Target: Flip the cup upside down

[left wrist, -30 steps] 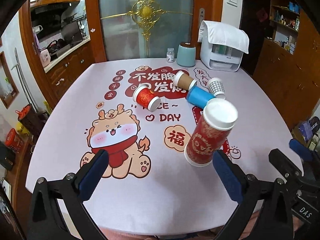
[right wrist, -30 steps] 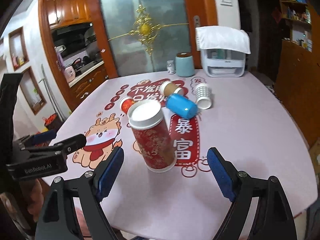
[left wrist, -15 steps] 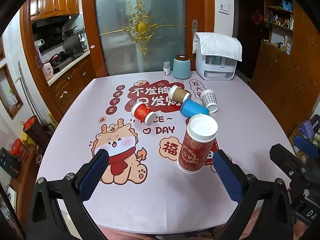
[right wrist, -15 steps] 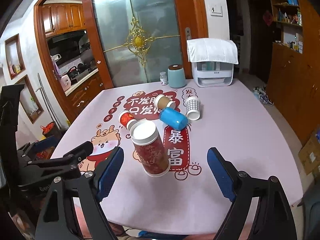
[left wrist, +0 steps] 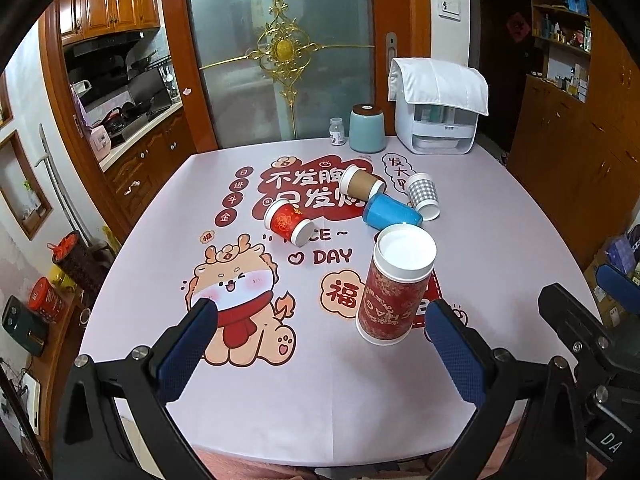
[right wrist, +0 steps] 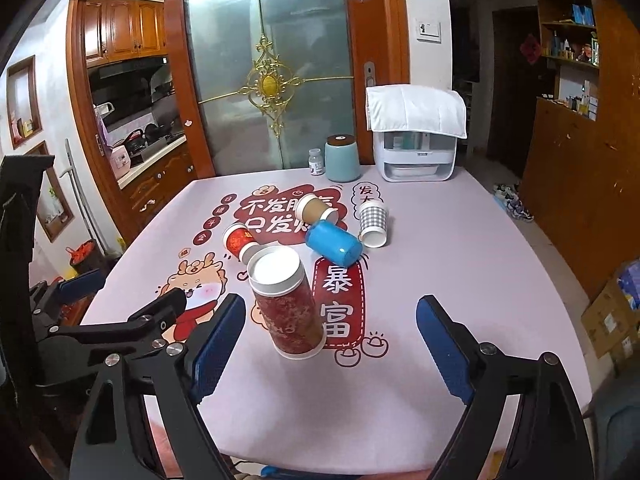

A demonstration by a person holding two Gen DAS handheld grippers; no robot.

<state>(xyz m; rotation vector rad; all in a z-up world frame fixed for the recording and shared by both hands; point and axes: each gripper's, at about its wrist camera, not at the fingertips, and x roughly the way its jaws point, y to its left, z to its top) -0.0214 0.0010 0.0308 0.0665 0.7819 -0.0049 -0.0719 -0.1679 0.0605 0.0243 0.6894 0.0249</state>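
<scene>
Both tongs gaping; red cup ahead, seemingly untouched.

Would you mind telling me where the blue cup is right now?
The blue cup lies on its side mid-table, between the brown cup and checked cup, just beyond the upside-down tall red cup.

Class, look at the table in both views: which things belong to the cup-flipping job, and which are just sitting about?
Belong to the job:
tall red cup, standing rim down
small red cup, on its side
brown cup, on its side
blue cup, on its side
checked cup

Just sitting about:
teal canister
small jar
white appliance
</scene>
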